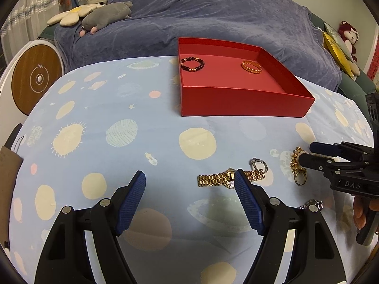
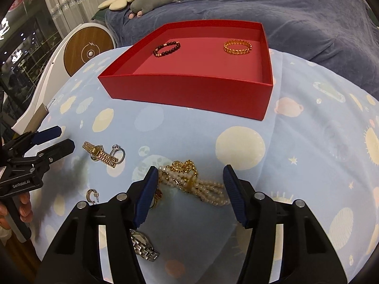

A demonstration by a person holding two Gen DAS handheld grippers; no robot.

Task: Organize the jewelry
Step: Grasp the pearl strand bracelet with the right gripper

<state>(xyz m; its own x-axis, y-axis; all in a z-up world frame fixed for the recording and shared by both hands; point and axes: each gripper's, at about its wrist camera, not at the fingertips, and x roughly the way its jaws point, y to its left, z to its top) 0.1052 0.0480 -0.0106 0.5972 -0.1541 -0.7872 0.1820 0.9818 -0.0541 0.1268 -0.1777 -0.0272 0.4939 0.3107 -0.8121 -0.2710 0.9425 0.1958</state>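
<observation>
A red box (image 1: 236,104) (image 2: 189,94) stands on the blue planet-print cloth and holds a dark bead bracelet (image 1: 192,64) (image 2: 167,48) and a gold bangle (image 1: 251,67) (image 2: 237,46). My left gripper (image 1: 189,184) is open, low over the cloth, its right finger beside a gold watch (image 1: 213,180) (image 2: 99,152) and a silver ring (image 1: 260,165) (image 2: 118,153). My right gripper (image 2: 189,179) (image 1: 305,155) is open around a pearl bracelet (image 2: 203,188) tangled with a gold chain (image 2: 183,166) (image 1: 296,163). A silver watch (image 2: 143,248) (image 1: 313,204) and a small earring (image 2: 92,195) lie nearby.
A sofa under a blue-grey throw (image 1: 213,19) rises behind the table, with plush toys (image 1: 106,16). A round white and wood device (image 1: 35,78) stands at the left. The cloth's left half (image 1: 94,130) holds no jewelry.
</observation>
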